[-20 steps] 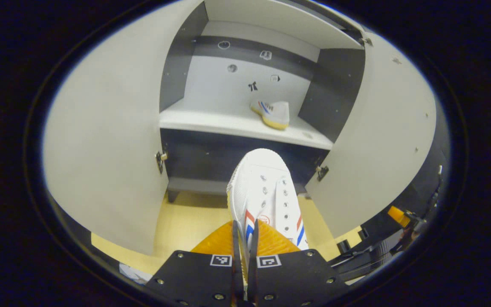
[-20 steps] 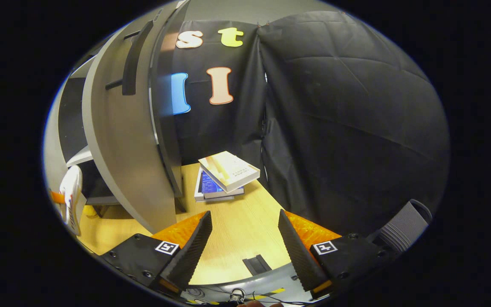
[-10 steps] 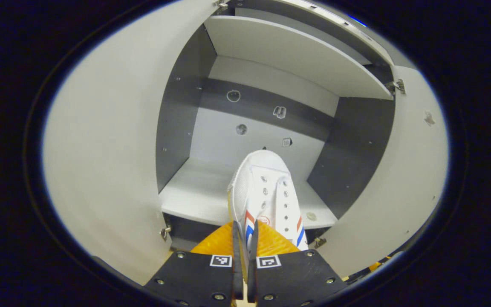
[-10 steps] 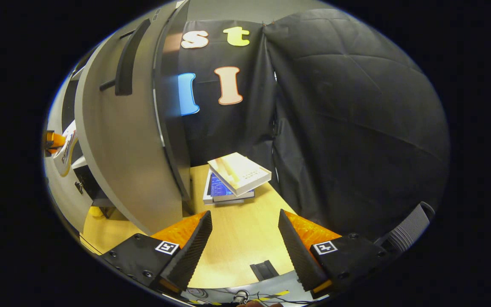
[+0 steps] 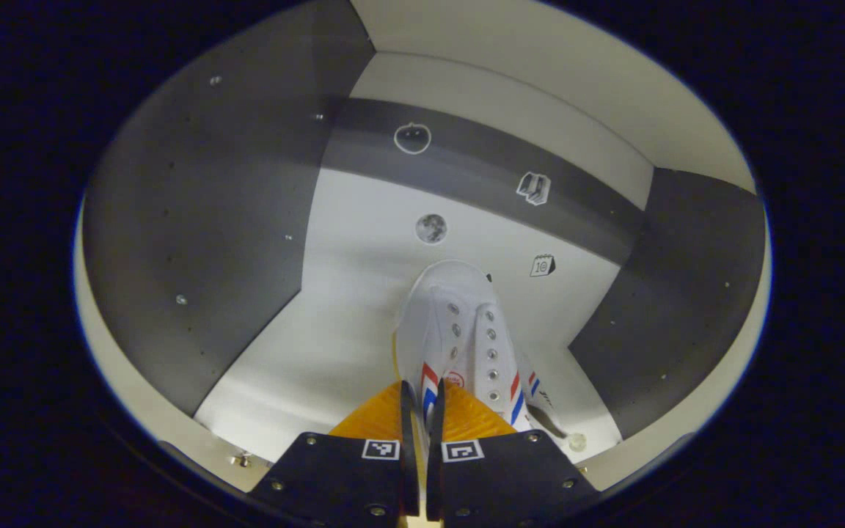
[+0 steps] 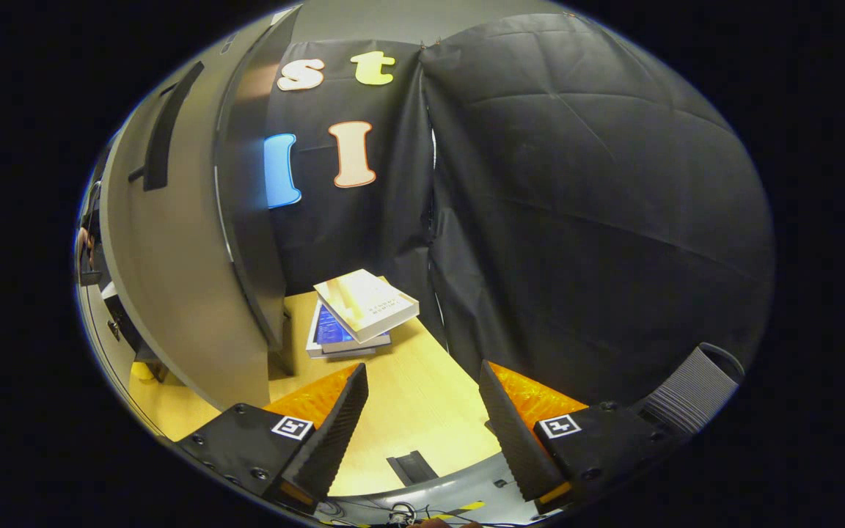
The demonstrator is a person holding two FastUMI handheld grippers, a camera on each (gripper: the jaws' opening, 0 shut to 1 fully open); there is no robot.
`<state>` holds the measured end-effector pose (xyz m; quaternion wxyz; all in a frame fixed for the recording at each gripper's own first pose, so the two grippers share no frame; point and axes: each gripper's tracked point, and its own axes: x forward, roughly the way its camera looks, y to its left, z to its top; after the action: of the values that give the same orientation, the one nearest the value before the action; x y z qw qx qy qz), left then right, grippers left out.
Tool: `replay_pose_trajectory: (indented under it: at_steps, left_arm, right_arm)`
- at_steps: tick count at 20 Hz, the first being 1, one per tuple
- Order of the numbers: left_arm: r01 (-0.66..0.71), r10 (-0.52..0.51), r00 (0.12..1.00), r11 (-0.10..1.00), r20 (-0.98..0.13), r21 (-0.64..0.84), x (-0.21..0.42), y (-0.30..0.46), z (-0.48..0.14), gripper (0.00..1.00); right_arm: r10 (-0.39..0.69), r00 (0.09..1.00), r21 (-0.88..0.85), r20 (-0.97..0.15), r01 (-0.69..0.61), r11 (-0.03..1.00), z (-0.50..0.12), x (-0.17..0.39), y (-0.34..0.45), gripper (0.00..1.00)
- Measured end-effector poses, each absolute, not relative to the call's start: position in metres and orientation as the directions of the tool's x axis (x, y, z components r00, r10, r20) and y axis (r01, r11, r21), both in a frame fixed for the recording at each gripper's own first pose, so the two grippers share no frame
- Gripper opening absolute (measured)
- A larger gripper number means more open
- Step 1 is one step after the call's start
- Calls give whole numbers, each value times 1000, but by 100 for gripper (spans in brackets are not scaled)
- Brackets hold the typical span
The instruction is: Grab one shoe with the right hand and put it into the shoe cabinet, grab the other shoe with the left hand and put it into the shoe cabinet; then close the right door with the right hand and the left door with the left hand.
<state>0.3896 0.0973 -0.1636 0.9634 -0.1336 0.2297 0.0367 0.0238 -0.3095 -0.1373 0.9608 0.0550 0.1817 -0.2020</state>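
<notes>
1. Left gripper (image 5: 418, 411) clamps the white shoe (image 5: 459, 330) by its heel, toe pointing ahead over the cabinet shelf (image 5: 320, 352), ready for setting down.
2. Right gripper (image 6: 422, 411) hangs open and empty beside the right door (image 6: 173, 293), awaiting closing.

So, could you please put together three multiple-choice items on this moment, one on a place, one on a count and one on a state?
1. Where is the white sneaker held by the left gripper?
A. On the wooden table
B. Inside the shoe cabinet, over its shelf
C. On the pile of books

2. How many small stickers show on the cabinet's back wall?
A. One
B. Four
C. Seven

3. How do the right gripper's jaws stand?
A. Open, holding nothing
B. Shut on a book
C. Shut on the door handle

Answers:
1. B, the cabinet's walls surround the sneaker in the left gripper view.
2. B, four stickers are visible there.
3. A, the jaws stand wide apart over the wooden table.
</notes>
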Motion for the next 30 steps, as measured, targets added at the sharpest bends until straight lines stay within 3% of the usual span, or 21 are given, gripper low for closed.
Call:
replay_pose_trajectory:
  at_steps: [7,8,9,10,14,15,23,27,30]
  left_arm:
    - [-157,32,854,968,-519,-197,402,106,-185,6]
    - [-156,47,866,971,-497,-180,401,109,-178,12]
    - [-179,105,884,976,-455,-123,406,121,-168,30]
    - [-179,133,904,981,-406,-77,404,128,-152,31]
    - [-162,173,952,985,-254,65,384,130,-108,92]
    - [-145,162,962,985,-221,93,370,126,-99,96]
    - [-140,147,982,988,-117,72,250,92,-84,94]
    - [-128,135,989,986,-56,111,204,84,-78,94]
    - [-60,66,994,996,-90,60,167,74,-91,94]
  right_arm:
    - [-343,866,52,-365,387,921,-137,53,-308,96]
    - [-336,869,51,-363,379,924,-135,58,-309,96]
    - [-329,873,51,-361,371,927,-133,62,-309,96]
    - [-324,876,53,-358,365,929,-132,67,-309,96]
    - [-293,893,72,-342,336,939,-120,88,-307,93]
    - [-286,898,74,-335,327,942,-117,94,-308,96]
    - [-220,954,112,-202,246,963,-12,134,-292,96]
    - [-254,959,126,-123,269,955,35,119,-283,92]
    - [-293,952,92,-84,301,949,54,97,-278,92]
